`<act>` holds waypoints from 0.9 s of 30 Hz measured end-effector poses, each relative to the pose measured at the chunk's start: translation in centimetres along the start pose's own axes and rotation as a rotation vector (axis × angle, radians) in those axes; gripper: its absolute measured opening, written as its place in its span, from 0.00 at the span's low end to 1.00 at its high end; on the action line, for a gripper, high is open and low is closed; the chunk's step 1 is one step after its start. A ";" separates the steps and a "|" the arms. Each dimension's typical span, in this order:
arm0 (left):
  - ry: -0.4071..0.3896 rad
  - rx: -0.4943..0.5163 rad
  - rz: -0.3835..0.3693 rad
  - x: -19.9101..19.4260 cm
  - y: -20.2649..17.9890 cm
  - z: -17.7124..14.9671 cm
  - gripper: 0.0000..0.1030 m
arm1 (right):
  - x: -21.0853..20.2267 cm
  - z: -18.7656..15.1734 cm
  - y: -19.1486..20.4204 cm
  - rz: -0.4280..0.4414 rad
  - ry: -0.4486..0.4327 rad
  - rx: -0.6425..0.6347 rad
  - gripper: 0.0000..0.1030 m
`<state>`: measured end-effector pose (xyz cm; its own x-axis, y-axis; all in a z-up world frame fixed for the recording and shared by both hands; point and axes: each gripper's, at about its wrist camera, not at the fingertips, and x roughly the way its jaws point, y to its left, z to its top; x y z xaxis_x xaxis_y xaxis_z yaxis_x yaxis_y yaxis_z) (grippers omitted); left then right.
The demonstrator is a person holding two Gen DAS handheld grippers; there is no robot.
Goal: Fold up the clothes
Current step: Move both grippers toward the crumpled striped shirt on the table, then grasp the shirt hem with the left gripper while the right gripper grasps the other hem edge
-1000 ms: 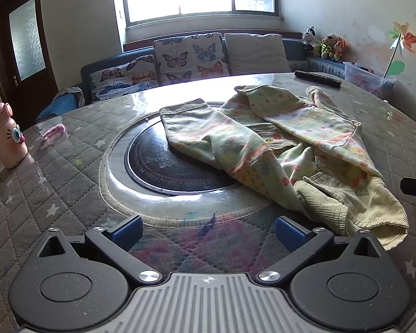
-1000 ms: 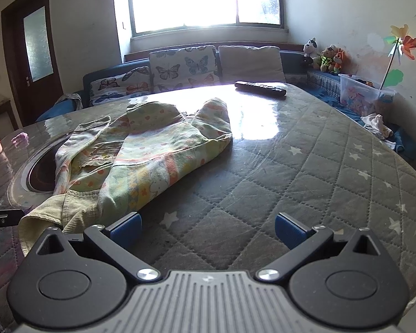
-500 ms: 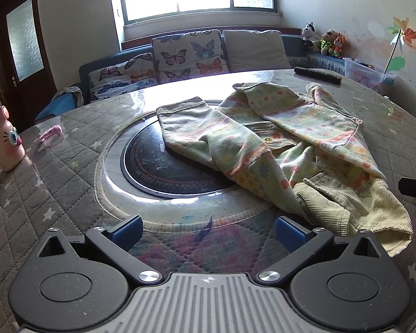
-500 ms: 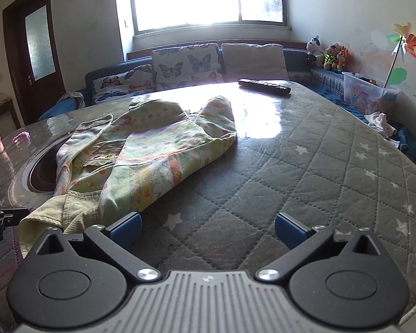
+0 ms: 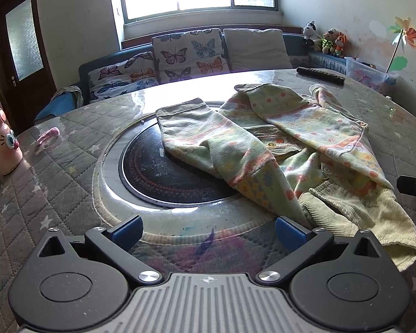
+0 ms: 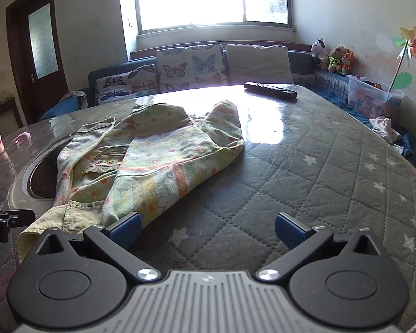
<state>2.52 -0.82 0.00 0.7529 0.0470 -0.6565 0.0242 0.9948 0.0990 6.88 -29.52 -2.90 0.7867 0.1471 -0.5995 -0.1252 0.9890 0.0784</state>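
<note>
Quilted table (image 6: 305,183) w/ garment (image 5: 277,149), sofa (image 5: 180,58) behind.

My left hand-held gripper (image 5: 208,231): jaws wide apart, holding nothing (level, low). My right hand-held gripper (image 6: 207,229): likewise.

Black rounded housings, ribbed grey plates, silver screws and blue fingertip pads (image 5: 126,231) are seen on both grippers (image 5: 208,234) (image 6: 206,229).

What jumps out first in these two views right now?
A crumpled pastel-print garment sprawls across the quilted round table, partly over the dark turntable. Both tongs, left and right, hover open and empty at its near edge. A black remote lies at the far side.
</note>
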 end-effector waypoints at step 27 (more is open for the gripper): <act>-0.017 0.068 -0.014 5.8 -0.7 7.7 0.97 | 6.1 7.9 2.6 0.061 -0.014 -0.140 0.99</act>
<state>11.94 -1.95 1.86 0.7632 0.0308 -0.6454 0.0792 0.9869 0.1407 16.10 -26.00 -0.04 0.7832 0.2075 -0.5861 -0.2548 0.9670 0.0018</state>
